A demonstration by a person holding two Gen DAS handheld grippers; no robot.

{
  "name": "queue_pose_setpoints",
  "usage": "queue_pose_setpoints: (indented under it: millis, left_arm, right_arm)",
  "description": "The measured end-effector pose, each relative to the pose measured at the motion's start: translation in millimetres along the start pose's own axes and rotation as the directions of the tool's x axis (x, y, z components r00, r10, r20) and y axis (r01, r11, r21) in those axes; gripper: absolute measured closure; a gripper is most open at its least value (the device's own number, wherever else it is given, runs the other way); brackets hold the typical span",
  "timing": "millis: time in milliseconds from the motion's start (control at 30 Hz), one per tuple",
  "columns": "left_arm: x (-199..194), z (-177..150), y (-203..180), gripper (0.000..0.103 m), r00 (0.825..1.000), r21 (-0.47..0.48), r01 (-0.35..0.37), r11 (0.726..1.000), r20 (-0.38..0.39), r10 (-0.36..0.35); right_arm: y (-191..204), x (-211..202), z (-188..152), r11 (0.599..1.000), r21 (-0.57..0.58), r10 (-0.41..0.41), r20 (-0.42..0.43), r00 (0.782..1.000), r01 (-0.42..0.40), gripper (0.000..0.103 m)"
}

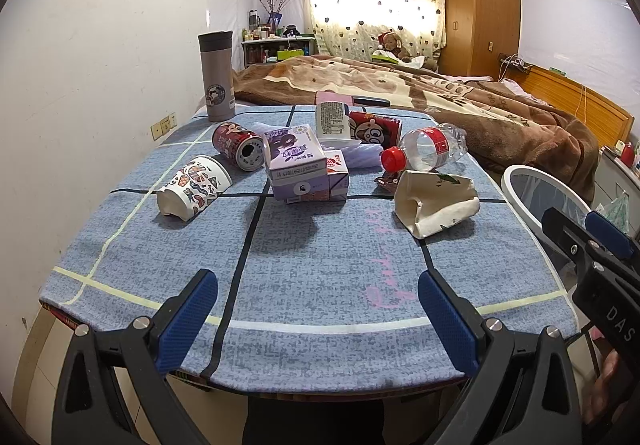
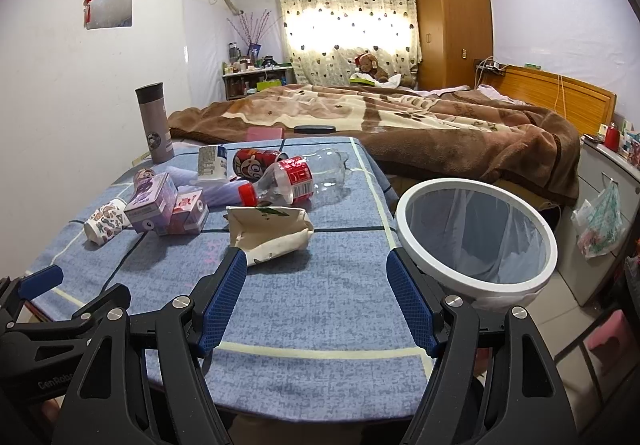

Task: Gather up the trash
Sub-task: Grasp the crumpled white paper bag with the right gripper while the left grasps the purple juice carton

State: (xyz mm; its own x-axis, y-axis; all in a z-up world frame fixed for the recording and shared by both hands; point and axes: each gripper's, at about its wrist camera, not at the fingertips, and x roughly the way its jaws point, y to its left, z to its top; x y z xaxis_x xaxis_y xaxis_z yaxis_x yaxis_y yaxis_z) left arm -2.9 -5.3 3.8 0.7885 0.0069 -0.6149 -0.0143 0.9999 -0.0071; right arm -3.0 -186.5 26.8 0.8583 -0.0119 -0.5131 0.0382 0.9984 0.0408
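Observation:
Trash lies on the blue-clothed table (image 1: 320, 265): a patterned paper cup (image 1: 194, 187) on its side, a red can (image 1: 238, 145), purple cartons (image 1: 298, 165), a white cup (image 1: 332, 121), a red packet (image 1: 374, 129), a plastic bottle (image 1: 428, 147) with a red cap, and a crushed cream paper cup (image 1: 436, 201). The crushed cup also shows in the right wrist view (image 2: 270, 233). My left gripper (image 1: 318, 291) is open and empty over the table's near edge. My right gripper (image 2: 314, 279) is open and empty, just short of the crushed cup. A white-rimmed bin (image 2: 476, 233) with a liner stands right of the table.
A grey thermos (image 1: 216, 75) stands at the table's far left corner. A bed with a brown blanket (image 2: 400, 125) lies behind the table. A wardrobe (image 2: 452, 17) stands at the back. A plastic bag (image 2: 600, 223) hangs on a cabinet at the right.

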Motion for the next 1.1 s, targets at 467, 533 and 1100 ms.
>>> queue_pose_setpoints:
  millis: [467,533,1100]
  left_arm:
    - [27.9,19.2,34.9,0.001,0.999,-0.048,0.038,0.998,-0.034,-0.040]
    - [35.4,24.7,42.5,0.001,0.999,-0.057,0.041,0.998,-0.032,-0.042]
    - [89.3,75.9,59.2,0.001,0.983,-0.136,0.150,0.979,-0.082,-0.162]
  right_arm:
    - [-9.6,33.3,9.5,0.996,0.021,0.085,-0.012,0.996,-0.085,0.029]
    - [-10.8,47.4,16.1,0.994,0.015,0.113,-0.033,0.993,-0.112,0.029]
    - [-2.0,110.5,40.7,0.947,-0.106,0.284,-0.171,0.943,-0.304,0.029]
